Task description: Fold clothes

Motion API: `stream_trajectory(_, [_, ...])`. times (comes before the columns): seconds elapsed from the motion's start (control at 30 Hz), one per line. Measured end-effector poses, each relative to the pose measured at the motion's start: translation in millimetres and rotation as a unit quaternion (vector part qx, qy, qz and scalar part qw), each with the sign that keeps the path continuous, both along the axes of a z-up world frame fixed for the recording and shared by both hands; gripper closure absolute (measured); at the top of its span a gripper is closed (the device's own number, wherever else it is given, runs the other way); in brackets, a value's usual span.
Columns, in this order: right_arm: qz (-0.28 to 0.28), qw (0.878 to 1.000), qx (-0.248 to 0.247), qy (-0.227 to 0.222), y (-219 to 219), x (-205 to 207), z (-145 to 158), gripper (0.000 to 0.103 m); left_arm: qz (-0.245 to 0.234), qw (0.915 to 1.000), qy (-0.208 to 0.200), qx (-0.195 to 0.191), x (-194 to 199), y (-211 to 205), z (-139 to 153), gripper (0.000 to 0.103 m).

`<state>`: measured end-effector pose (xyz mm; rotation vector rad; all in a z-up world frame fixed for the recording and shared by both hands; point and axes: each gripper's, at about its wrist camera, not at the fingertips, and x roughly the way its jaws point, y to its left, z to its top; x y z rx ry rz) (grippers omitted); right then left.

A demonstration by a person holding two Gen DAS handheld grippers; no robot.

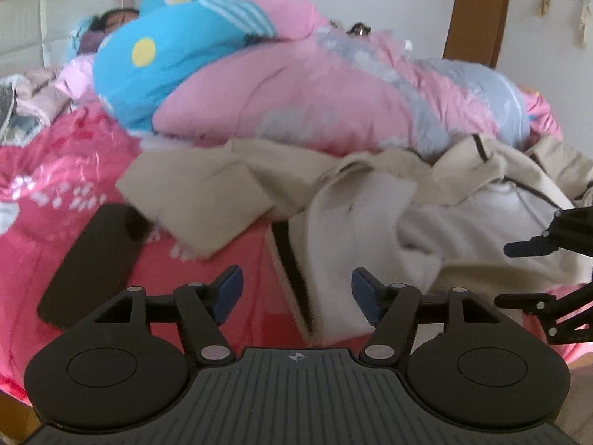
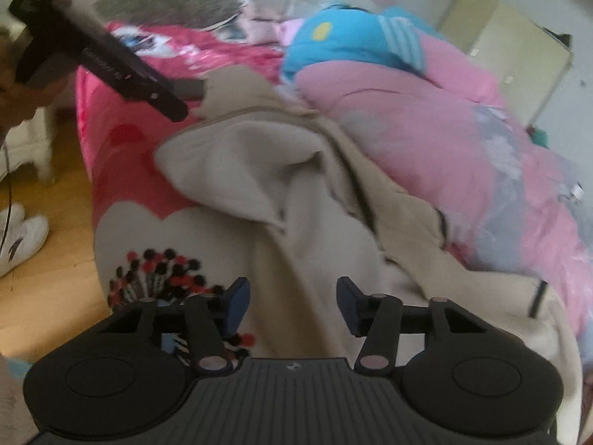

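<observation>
A beige jacket with a cream fleece lining (image 1: 370, 204) lies crumpled on the pink bedspread (image 1: 55, 170). Its dark zipper edge (image 1: 292, 278) runs down between the fingers of my left gripper (image 1: 296, 296), which is open and empty just above the cloth. In the right wrist view the same jacket (image 2: 296, 193) spreads ahead, lining up. My right gripper (image 2: 292, 304) is open and empty over its near edge. The right gripper's fingers also show at the right edge of the left wrist view (image 1: 533, 248).
A pile of pink and blue quilts (image 1: 296, 85) lies behind the jacket. A black phone (image 1: 92, 263) lies on the bedspread at left. The left gripper's body (image 2: 100, 59) crosses the upper left of the right view. Wooden floor and white shoes (image 2: 22, 237) are beside the bed.
</observation>
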<state>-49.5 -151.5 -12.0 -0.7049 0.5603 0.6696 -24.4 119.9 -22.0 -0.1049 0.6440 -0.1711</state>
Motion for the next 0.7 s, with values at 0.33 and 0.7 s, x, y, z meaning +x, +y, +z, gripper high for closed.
stream_trajectory(0.33, [0.017, 0.998, -0.055, -0.014, 11.5, 12.1, -37.2, 0.087, -0.107, 0.989, -0.052, 0.089, -18.1, -50.1, -17.0, 0.036])
stream_trajectory(0.7, [0.001, 0.997, 0.077, -0.012, -27.8, -15.0, 39.0, 0.096, -0.067, 0.9583, -0.121, 0.25, 0.8, -94.8, -35.4, 0.044])
